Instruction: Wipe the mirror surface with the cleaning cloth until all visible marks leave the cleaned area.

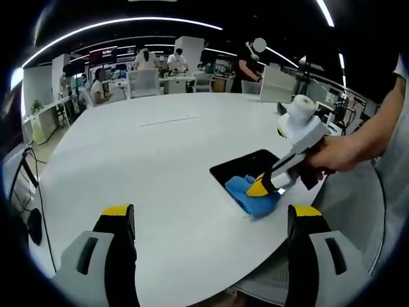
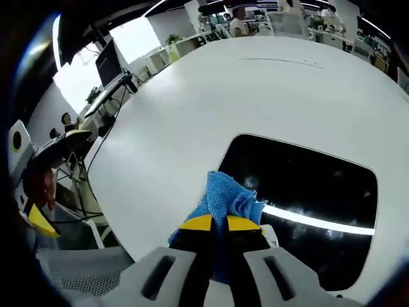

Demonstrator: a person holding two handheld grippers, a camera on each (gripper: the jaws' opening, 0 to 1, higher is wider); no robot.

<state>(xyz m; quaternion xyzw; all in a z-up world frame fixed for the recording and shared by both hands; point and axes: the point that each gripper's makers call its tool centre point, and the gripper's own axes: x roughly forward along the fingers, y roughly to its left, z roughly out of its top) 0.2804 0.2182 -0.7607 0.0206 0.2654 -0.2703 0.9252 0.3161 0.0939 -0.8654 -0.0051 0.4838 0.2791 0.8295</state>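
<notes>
White surface (image 2: 192,96) carries the mirror (image 2: 307,192); the blue cloth (image 2: 227,198) is clamped by the right hand-held gripper (image 2: 214,224) at its edge.

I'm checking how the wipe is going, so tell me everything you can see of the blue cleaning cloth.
The cleaning cloth is bright blue with a fine woven texture, soft and bunched into folds rather than spread flat. The right gripper has its yellow-tipped jaws shut on it, pressing it down at the near left edge of the dark rectangular mirror lying flat on the white table. The cloth lies partly on the mirror, partly on the table.
</notes>
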